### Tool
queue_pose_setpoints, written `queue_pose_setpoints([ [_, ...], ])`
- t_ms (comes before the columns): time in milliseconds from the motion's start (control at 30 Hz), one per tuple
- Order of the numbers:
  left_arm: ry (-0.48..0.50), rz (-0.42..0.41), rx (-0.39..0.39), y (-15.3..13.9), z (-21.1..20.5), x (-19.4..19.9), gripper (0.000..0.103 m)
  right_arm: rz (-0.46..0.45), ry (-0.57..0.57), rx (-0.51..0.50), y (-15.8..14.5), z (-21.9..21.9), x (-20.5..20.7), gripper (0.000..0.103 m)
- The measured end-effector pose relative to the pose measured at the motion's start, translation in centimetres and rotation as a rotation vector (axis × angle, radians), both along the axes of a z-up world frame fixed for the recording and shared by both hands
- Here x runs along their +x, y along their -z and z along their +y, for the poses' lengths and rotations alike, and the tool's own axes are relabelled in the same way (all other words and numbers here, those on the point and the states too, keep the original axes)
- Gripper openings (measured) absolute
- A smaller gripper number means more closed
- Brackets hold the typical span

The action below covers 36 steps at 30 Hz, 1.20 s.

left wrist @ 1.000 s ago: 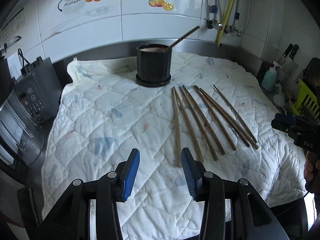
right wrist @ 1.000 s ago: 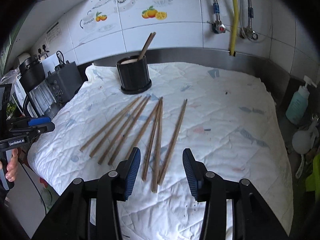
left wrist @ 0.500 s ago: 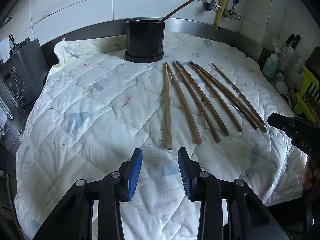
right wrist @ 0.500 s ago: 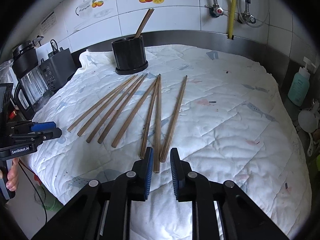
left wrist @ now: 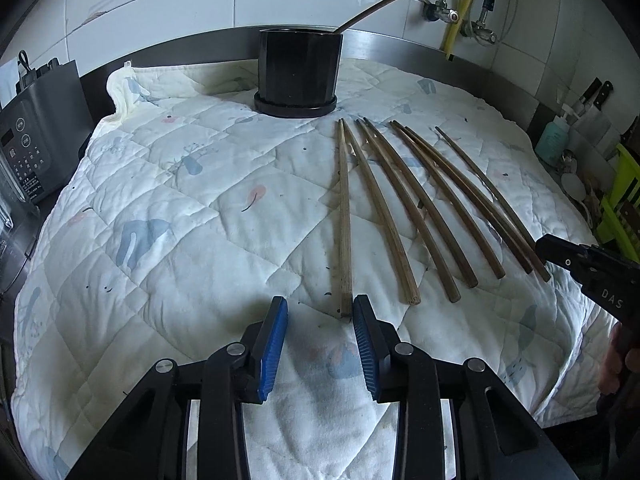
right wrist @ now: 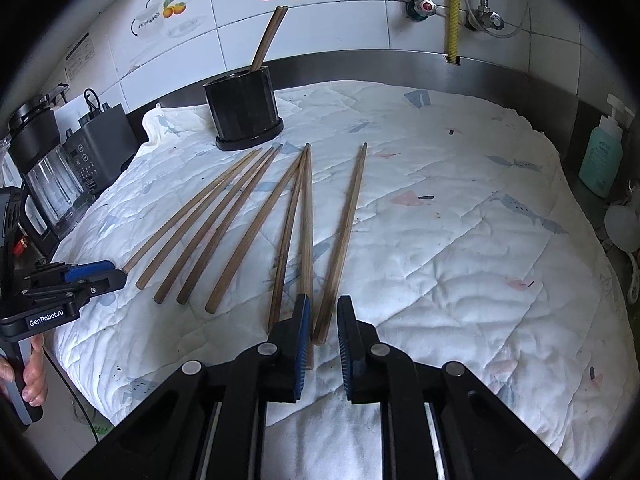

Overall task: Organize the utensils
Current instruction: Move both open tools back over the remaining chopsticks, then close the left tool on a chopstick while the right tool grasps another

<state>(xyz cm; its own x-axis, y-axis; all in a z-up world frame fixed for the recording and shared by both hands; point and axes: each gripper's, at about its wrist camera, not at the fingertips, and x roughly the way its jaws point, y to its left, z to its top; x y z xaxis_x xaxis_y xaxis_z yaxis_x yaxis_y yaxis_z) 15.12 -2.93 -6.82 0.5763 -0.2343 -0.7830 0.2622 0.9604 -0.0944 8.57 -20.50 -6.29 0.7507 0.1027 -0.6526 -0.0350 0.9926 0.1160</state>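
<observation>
Several brown chopsticks (left wrist: pixel 404 204) lie fanned on a white quilted cloth (left wrist: pixel 180 216), also in the right wrist view (right wrist: pixel 248 220). A black holder (left wrist: pixel 298 72) stands at the back with chopsticks leaning in it; it also shows in the right wrist view (right wrist: pixel 244 110). My left gripper (left wrist: pixel 320 322) is open, low over the cloth, with the near end of the leftmost chopstick (left wrist: pixel 345 220) just inside its right pad. My right gripper (right wrist: pixel 323 326) is narrowly open with the near end of the rightmost chopstick (right wrist: pixel 344 236) between its pads, not clamped.
A blender and a dark appliance (right wrist: pixel 92 148) stand off the cloth's left edge. A teal soap bottle (right wrist: pixel 602 156) and a green rack (left wrist: pixel 620 208) stand at the right. Tiled wall with pipes (right wrist: pixel 452 8) lies behind the holder.
Both grippers moved forward and down to the chopsticks' near ends. The left jaws narrowed slightly. The right jaws closed from wide to a narrow gap half a second ago and stayed so.
</observation>
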Motion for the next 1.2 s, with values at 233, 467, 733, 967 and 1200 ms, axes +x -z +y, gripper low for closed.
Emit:
queue_pose_setpoints([
  [233,0.008,-0.017,0.01,0.2,-1.2,0.5,0.037,-0.003,0.002,-0.002,0.5,0.0,0.2,0.016],
  [467,0.018,-0.052,0.046,0.6,-2.8,0.6,0.035,-0.021,0.009,0.002,0.6,0.1,0.7,0.016],
  [733,0.022,-0.061,0.046,0.6,-2.9,1.1,0.02,-0.017,0.041,0.006,0.9,-0.9,1.1,0.015],
  [967,0.017,-0.072,0.058,0.7,-3.0,1.1,0.018,-0.031,0.013,-0.103,1.2,-0.1,0.8,0.014],
  [1200,0.006,-0.086,0.029,0.9,-3.0,1.3,0.018,-0.067,0.02,-0.135,1.6,0.4,0.7,0.014],
])
